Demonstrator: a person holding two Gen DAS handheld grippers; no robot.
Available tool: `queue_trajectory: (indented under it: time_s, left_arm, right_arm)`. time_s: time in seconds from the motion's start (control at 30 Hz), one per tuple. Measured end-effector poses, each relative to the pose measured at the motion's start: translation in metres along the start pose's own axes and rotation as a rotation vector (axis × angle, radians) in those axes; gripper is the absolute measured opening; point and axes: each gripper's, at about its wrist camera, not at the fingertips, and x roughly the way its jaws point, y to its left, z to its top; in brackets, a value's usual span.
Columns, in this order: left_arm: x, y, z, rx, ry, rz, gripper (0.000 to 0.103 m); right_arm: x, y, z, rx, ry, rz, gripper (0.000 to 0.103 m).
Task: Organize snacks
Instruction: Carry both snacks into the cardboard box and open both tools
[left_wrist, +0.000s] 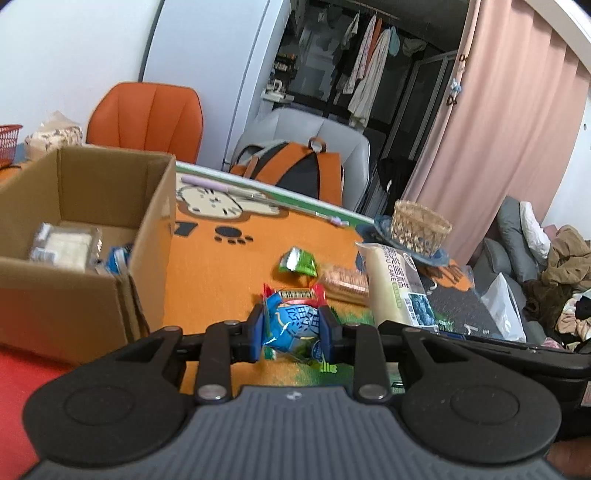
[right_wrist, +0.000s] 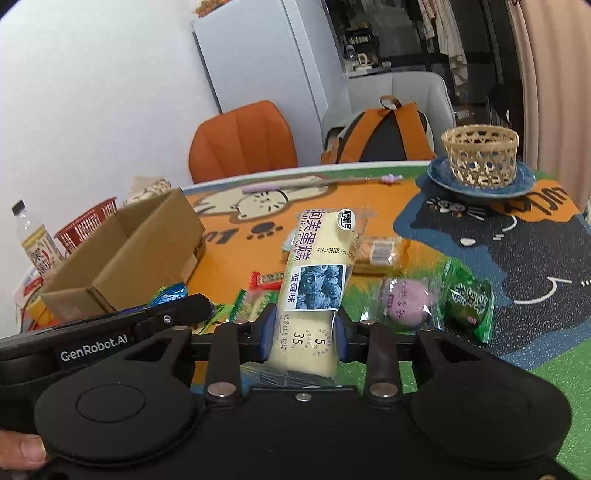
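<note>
A blue snack packet (left_wrist: 291, 328) is clamped between the pads of the left gripper (left_wrist: 292, 334), held above the orange table mat (left_wrist: 214, 273) just right of the cardboard box (left_wrist: 88, 236). A blueberry cake pack (right_wrist: 314, 291) is pinched at its lower end by the right gripper (right_wrist: 304, 339). A purple snack (right_wrist: 404, 304) and a green packet (right_wrist: 469, 301) are seen lying beside it on the mat.

An open brown cardboard box (right_wrist: 122, 254) sits at the left edge of the cartoon-printed table mat (right_wrist: 517, 258). A woven bamboo basket (right_wrist: 480, 157) stands on a blue plate (right_wrist: 480, 186) at the far right corner. Wrapped snacks lie between them.
</note>
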Motion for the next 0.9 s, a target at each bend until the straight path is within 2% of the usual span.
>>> queue_trajectory:
  time_s: [0.4,0.9]
  left_arm:
    - [-0.035,0.018,0.029,-0.01,-0.101,0.039,0.029]
    - [-0.062,0.054,0.047,-0.05,-0.165,0.099,0.029]
  right_arm:
    - [-0.007,0.033,0.019,-0.046,-0.052,0.057,0.033]
    - [-0.008,0.073,0.038,-0.101,-0.094,0.104,0.033]
